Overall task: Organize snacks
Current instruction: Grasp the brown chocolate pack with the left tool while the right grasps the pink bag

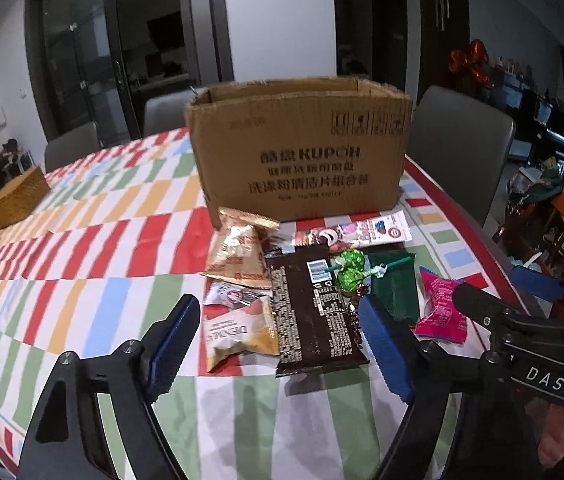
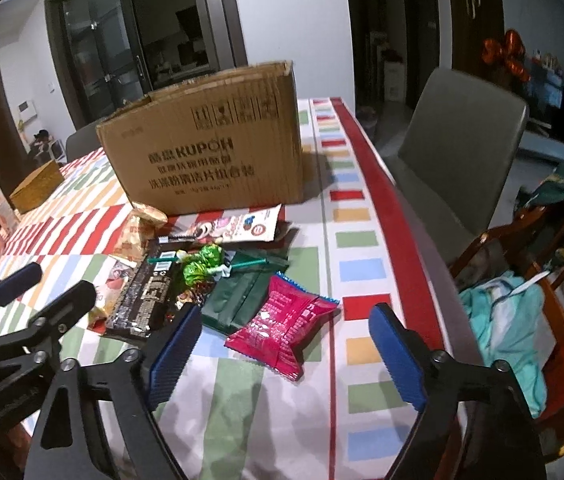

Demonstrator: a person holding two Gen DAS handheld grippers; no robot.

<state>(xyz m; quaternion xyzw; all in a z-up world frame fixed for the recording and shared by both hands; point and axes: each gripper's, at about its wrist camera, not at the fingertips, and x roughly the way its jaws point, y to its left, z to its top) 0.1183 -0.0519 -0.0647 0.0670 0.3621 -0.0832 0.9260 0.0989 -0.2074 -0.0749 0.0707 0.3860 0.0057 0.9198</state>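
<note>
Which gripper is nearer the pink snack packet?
Right. The right gripper frames the pink snack packet between open fingers; the left gripper sits over the dark brown packet, further left.

My left wrist camera looks low across the desk (image 1: pixel 81 240), squarely at the cardboard box (image 1: pixel 302 152), with the snack pile (image 1: pixel 310 300) close. My right wrist camera views the same box (image 2: pixel 209 152) and pile (image 2: pixel 241 280) from nearer the desk's right edge, angled leftward.

One big brown cardboard box (image 1: pixel 302 152), two shiny green wrapped candies (image 1: pixel 348 270), one pink snack bag (image 2: pixel 284 330), one long dark chocolate bar (image 1: pixel 314 312).
</note>
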